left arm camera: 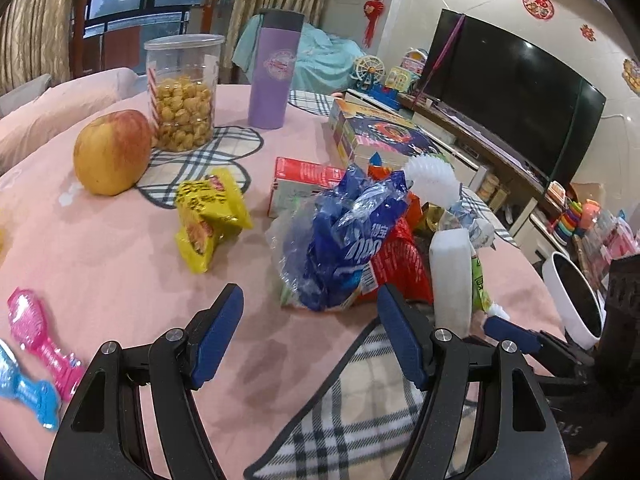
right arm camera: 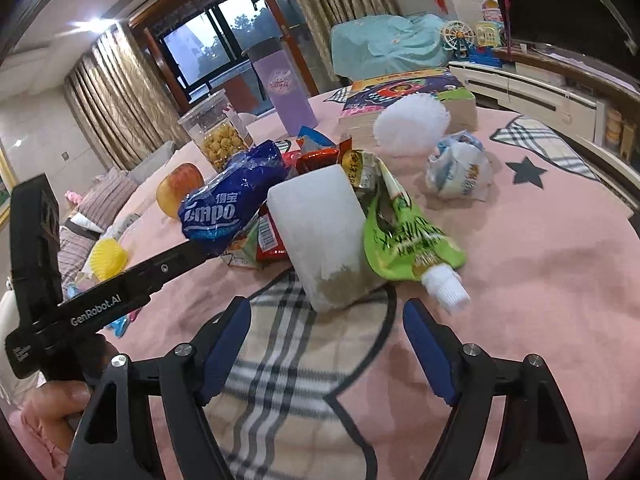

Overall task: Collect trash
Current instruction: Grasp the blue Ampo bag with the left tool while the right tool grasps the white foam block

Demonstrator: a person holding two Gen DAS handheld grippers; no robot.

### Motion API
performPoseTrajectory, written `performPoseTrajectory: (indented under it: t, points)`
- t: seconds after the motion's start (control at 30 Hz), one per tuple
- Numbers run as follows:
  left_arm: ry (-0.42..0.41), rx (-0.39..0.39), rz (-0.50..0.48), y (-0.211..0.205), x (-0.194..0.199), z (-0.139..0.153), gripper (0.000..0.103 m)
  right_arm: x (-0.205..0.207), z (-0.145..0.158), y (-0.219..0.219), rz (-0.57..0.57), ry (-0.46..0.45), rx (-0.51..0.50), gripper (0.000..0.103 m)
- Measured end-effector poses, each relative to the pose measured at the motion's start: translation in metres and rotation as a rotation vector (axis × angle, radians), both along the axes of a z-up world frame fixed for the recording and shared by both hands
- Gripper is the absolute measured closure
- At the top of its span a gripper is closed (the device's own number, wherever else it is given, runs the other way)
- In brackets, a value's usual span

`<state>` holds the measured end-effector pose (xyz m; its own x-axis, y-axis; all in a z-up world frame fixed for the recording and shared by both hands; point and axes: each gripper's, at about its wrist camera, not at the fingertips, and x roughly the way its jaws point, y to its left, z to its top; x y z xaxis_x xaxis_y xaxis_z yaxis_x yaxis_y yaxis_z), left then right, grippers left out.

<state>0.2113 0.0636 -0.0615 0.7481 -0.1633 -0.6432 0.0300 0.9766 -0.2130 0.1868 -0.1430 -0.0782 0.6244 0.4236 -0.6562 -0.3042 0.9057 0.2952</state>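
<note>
Trash is heaped mid-bench on the pink cloth, wrappers, a white block and a green pouch gathered for easy pickup; both the left hand-held gripper and right hand-held gripper stand open, empty, near the heap

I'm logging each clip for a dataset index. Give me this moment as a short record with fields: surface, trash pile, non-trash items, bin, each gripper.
surface: pink tablecloth with plaid patches
trash pile: blue wrapper, red wrapper, green spout pouch, white block, heaped together
loose trash: yellow wrapper, apart from the pile
non-trash items: apple, snack jar, purple tumbler
bin: white bin beyond the table's edge
left gripper: open, empty, before the pile
right gripper: open, empty, near the white block
</note>
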Motion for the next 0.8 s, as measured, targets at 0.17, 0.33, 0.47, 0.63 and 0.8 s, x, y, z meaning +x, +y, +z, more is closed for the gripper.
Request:
performPoseTrajectory:
  t: [0.17, 0.33, 0.47, 0.63, 0.8]
  points:
    - [0.02, -0.007, -0.044, -0.005, 0.007, -0.005, 0.072, 0.01, -0.004, 0.004, -0.009, 0.011, -0.026, 0.047]
    - [-0.002, 0.003, -0.061, -0.01, -0.002, -0.002, 0.088, 0.007, -0.005, 0.002, -0.01, 0.008, -0.027, 0.068]
    - [-0.003, -0.004, -0.059, -0.012, -0.017, -0.004, 0.089, -0.001, -0.001, -0.002, 0.0, 0.0, -0.01, 0.07]
    - [0.004, -0.019, -0.061, -0.017, -0.037, -0.009, 0.09, -0.017, 0.002, -0.01, 0.011, 0.005, 0.008, 0.079]
    - [0.018, -0.027, -0.084, -0.029, -0.051, -0.012, 0.09, -0.029, 0.002, -0.025, 0.003, 0.021, 0.026, 0.099]
